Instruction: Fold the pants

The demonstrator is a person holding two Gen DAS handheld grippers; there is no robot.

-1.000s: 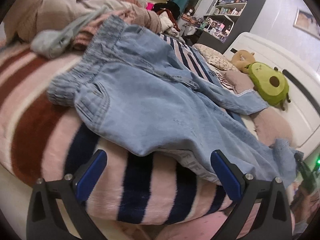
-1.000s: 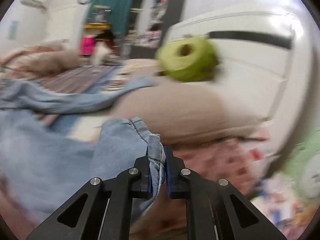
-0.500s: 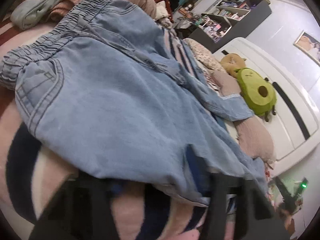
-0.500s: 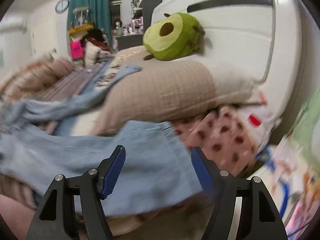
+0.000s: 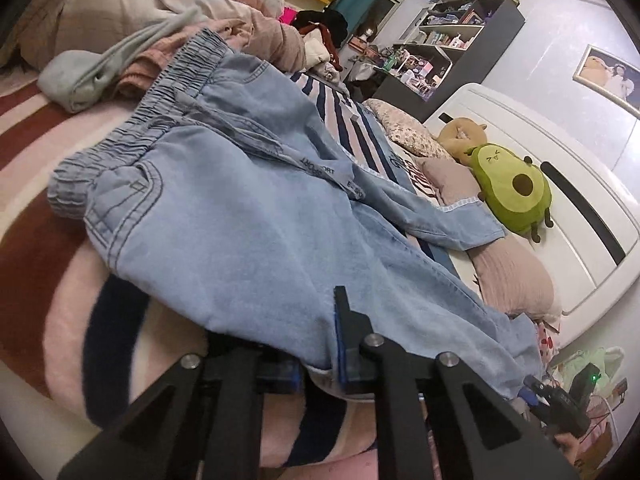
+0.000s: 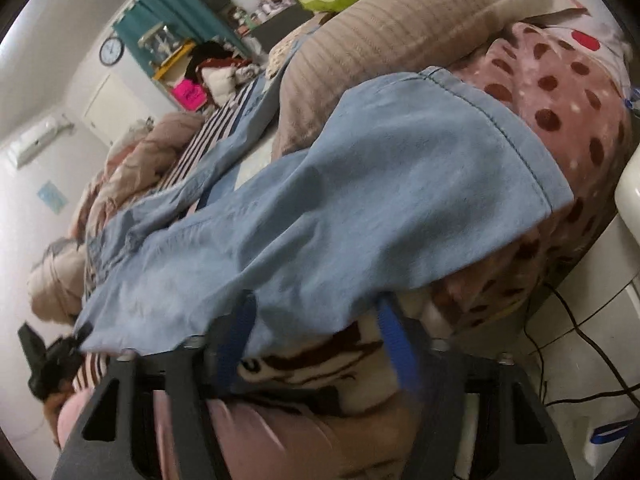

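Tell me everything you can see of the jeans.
The jeans look like light blue denim, with a gathered elastic waistband, a printed drawstring and a stitched front pocket. They lie spread across the striped blanket, legs apart, the far leg reaching a beige pillow. The left gripper pinches the near edge; the right gripper, open, straddles the near leg's edge.

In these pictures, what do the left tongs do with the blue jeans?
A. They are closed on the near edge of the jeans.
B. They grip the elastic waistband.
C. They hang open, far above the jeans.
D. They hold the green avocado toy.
A: the left tongs are shut on the near edge of the blue jeans, away from the waistband and the avocado toy.
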